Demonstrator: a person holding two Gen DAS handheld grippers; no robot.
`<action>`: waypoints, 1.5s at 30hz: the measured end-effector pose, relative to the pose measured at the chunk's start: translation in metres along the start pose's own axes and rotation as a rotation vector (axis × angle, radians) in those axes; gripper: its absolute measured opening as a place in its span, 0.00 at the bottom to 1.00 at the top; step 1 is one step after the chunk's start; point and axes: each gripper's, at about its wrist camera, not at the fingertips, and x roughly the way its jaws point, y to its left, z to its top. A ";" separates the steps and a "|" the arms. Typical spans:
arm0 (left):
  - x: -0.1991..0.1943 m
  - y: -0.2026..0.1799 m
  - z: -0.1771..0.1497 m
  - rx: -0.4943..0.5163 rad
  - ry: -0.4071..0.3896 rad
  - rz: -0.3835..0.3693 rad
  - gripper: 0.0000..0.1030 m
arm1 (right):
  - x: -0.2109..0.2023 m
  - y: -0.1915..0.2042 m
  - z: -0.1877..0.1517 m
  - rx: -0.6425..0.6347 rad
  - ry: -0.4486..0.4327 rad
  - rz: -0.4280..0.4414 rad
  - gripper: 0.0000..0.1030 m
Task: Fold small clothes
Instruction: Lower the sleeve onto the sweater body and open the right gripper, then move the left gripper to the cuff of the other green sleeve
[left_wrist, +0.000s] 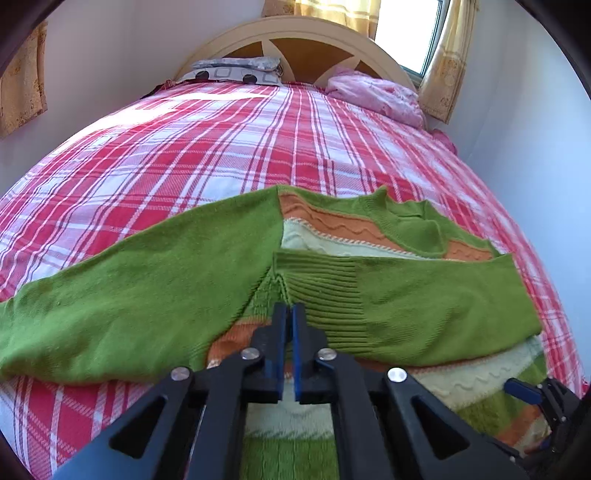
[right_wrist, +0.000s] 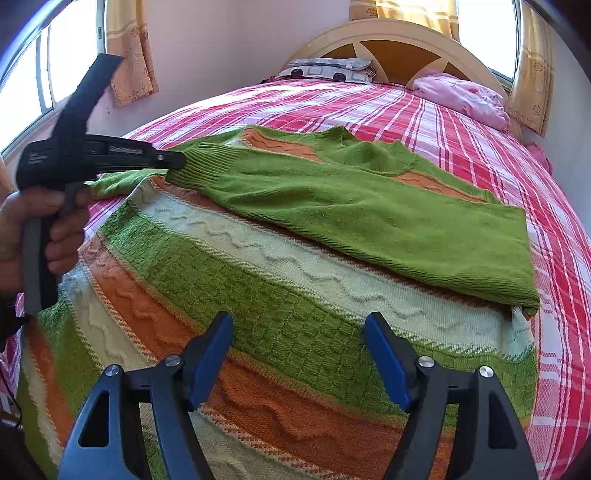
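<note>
A small knit sweater (right_wrist: 288, 306) with green, orange and cream stripes lies on the bed. Its right sleeve (right_wrist: 369, 210) is folded across the chest. My left gripper (left_wrist: 291, 308) is shut on that sleeve's ribbed cuff (left_wrist: 317, 280); it also shows in the right wrist view (right_wrist: 173, 160), pinching the cuff at the sweater's left side. The other green sleeve (left_wrist: 129, 291) stretches out to the left. My right gripper (right_wrist: 299, 325) is open and empty just above the lower body of the sweater; it shows at the edge of the left wrist view (left_wrist: 532, 395).
The bed has a red and white plaid sheet (left_wrist: 221, 147). A patterned pillow (left_wrist: 236, 72) and a pink bundle of cloth (left_wrist: 376, 96) lie by the headboard (left_wrist: 295, 40). Walls close in at the right, and curtained windows stand at the back and left.
</note>
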 end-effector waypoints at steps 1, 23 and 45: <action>-0.004 0.001 -0.002 -0.004 -0.006 -0.003 0.03 | 0.000 0.000 0.000 0.000 0.000 -0.001 0.73; 0.010 0.007 -0.020 0.024 0.035 0.030 0.06 | -0.007 -0.123 0.000 0.289 0.067 -0.161 0.72; -0.061 0.047 -0.038 0.064 -0.110 0.193 0.90 | 0.008 -0.099 0.025 0.154 0.164 -0.230 0.73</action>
